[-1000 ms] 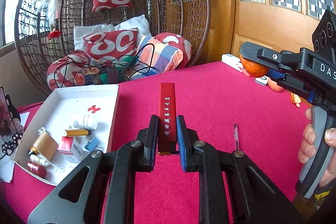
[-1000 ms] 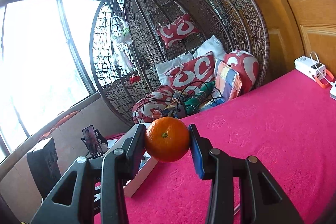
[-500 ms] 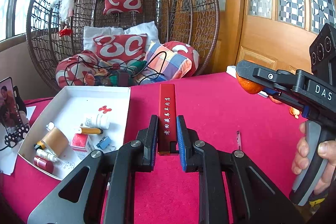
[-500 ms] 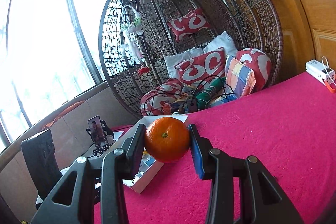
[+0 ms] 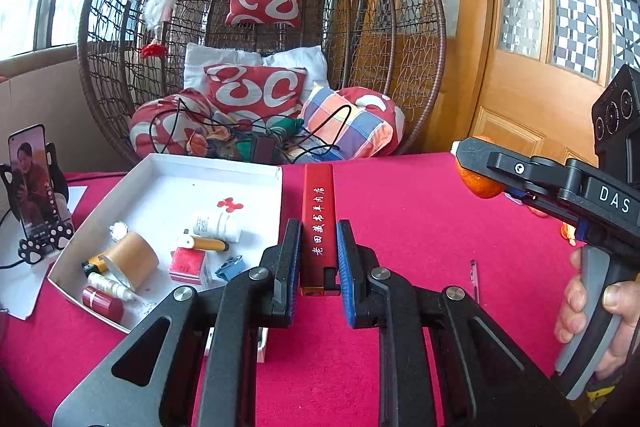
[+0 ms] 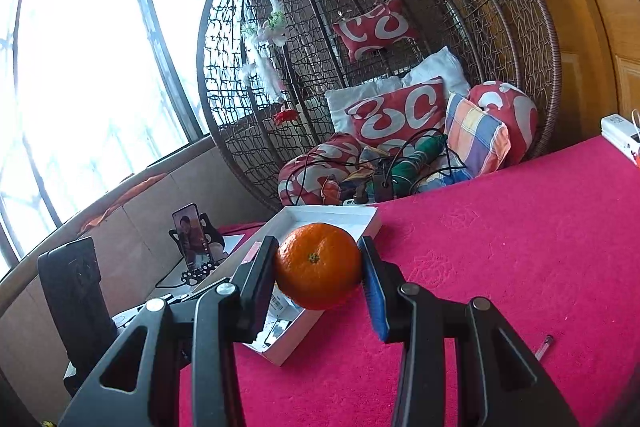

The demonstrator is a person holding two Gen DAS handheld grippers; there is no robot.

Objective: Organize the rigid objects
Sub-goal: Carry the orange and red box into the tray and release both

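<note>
Left tongs (image 5: 318,259) clamped on a long red box (image 5: 318,223), held above the counter (image 5: 420,227) just right of the white tray (image 5: 168,183). Right tongs (image 6: 318,277) closed partway on an orange (image 6: 318,265), over the tray's near corner. Tray already holds bottles, a lighter, small boxes. Judged mid-task: both items not yet placed; a pen (image 5: 474,277) lies loose on the counter.
</note>
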